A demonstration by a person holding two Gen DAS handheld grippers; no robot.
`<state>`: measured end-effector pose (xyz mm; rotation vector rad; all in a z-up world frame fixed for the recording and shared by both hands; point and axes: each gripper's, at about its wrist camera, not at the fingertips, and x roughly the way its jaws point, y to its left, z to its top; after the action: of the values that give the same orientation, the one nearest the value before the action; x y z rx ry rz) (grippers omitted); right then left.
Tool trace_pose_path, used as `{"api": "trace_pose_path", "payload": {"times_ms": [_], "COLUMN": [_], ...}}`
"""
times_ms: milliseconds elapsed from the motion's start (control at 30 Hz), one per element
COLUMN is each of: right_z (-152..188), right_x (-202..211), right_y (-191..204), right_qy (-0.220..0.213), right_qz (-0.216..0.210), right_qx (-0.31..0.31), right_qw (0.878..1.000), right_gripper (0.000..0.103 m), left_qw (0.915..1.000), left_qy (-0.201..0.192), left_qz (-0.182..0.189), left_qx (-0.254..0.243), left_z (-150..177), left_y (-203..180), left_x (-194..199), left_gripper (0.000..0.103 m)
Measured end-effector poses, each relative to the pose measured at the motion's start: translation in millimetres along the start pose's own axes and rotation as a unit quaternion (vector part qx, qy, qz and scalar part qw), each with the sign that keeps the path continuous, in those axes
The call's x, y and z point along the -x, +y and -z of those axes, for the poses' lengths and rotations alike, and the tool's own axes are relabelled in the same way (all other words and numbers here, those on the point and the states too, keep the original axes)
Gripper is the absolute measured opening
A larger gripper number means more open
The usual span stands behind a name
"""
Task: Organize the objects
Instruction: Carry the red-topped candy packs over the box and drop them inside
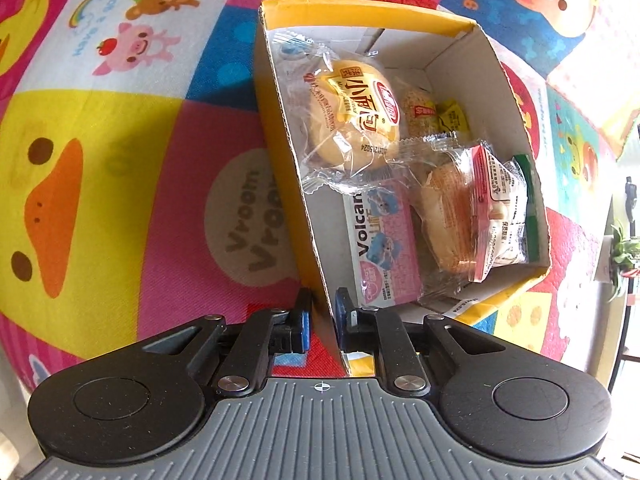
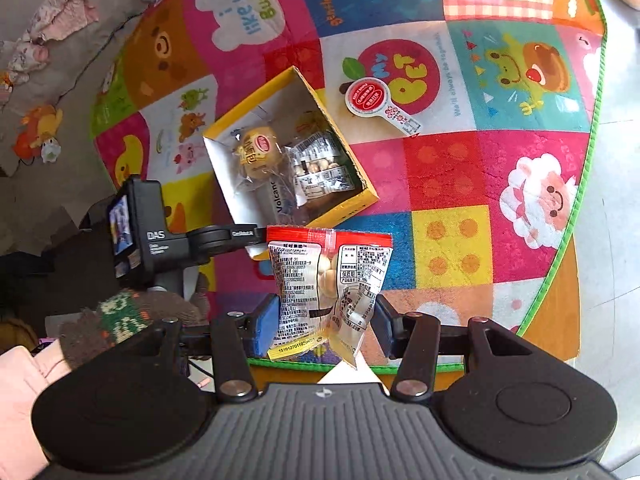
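A yellow cardboard box [image 1: 360,14] lies open on a cartoon play mat [image 1: 120,140]. It holds a wrapped bun [image 1: 352,120], a pink "Volcano" carton [image 1: 384,248], a wrapped bread slice [image 1: 452,220] and a bag of white balls [image 1: 500,208]. My left gripper [image 1: 323,312] is shut on the box's near side wall, one finger outside and one inside. In the right wrist view the box [image 2: 352,206] lies farther off, well below. My right gripper [image 2: 326,326] is shut on a clear snack bag [image 2: 328,276] with a red top, held high over the mat's near edge.
A red round lollipop-shaped pack [image 2: 368,98] lies on the mat beyond the box. The left gripper's body [image 2: 152,232] and a hand in a knit glove [image 2: 120,320] are at the left. Grey floor with a soft toy [image 2: 38,132] borders the mat [image 2: 520,92].
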<state>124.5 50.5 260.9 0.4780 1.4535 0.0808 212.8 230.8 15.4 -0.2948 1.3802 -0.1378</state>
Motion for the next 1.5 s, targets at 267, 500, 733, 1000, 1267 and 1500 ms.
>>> {"api": "trace_pose_path", "payload": {"times_ms": [267, 500, 733, 1000, 1267, 1500], "right_z": [11.2, 15.1, 4.5, 1.0, -16.4, -55.1], "right_x": [25.4, 27.5, 35.9, 0.7, -45.3, -77.3], "right_y": [38.2, 54.2, 64.4, 84.0, 107.0, 110.0], "right_qy": [-0.032, -0.041, -0.058, -0.018, 0.027, 0.026], "right_qz": [0.004, 0.008, 0.015, 0.026, 0.041, 0.059], "right_qx": [0.018, 0.020, 0.032, 0.054, 0.073, 0.050], "right_qw": [0.999, 0.999, 0.998, 0.998, 0.996, 0.997], "right_gripper": [0.049, 0.049, 0.049, 0.049, 0.049, 0.049], "left_qw": [0.9997, 0.9994, 0.9990, 0.9988, 0.9969, 0.9966], "left_qy": [0.000, 0.010, 0.010, -0.006, -0.015, -0.014], "left_qz": [0.018, 0.025, 0.035, 0.044, 0.062, 0.059], "left_qx": [0.016, 0.023, 0.025, 0.023, 0.045, 0.056], "left_z": [-7.6, -12.4, -16.9, -11.8, -10.3, -9.0], "left_y": [17.1, 31.0, 28.5, 35.2, 40.0, 42.3], "left_x": [-1.5, -2.3, -6.5, -8.1, -11.2, -8.1], "left_gripper": [0.015, 0.015, 0.015, 0.016, 0.018, 0.017]}}
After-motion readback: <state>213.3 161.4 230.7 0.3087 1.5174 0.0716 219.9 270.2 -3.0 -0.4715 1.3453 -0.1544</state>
